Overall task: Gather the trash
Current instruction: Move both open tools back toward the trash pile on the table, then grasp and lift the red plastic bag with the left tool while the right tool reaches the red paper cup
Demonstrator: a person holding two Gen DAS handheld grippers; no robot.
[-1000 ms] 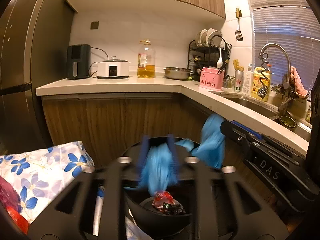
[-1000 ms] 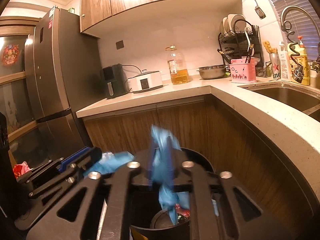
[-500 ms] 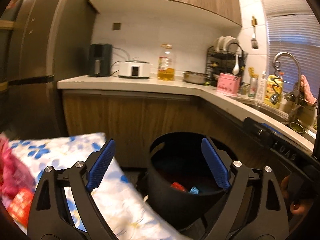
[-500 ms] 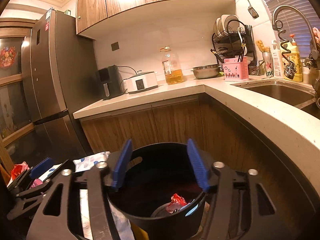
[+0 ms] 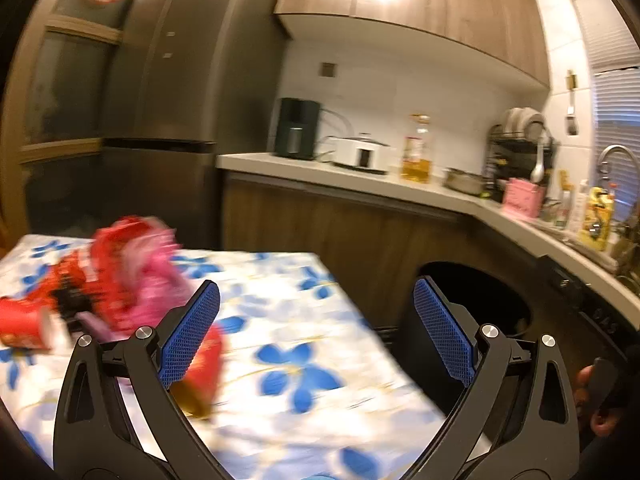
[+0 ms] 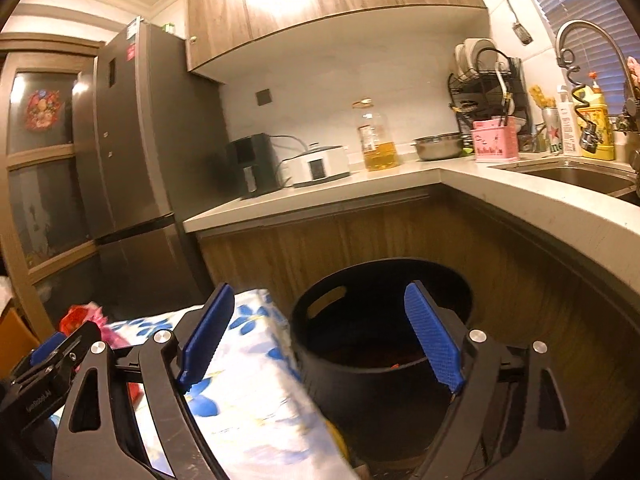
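Having binned some scraps in the round black plastic bin [image 6: 380,364], we hold both the left gripper [image 5: 316,332] and the right gripper [image 6: 320,340] with jaws just opened wide and empty; the red and pink crumpled wrappers [image 5: 116,280] on the blue-flowered white tablecloth [image 5: 304,344] remain.

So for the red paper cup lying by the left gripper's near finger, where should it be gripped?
Across its side wall, coming in from above with the left gripper. The red paper cup looks tipped on its side on the floral tablecloth, mouth toward the camera, so the round wall is the free part. Motion blur hides its exact pose.

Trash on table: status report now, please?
Both grippers, left and right, just opened, empty. Red and pink trash on floral table. Black bin beside, unobstructed.
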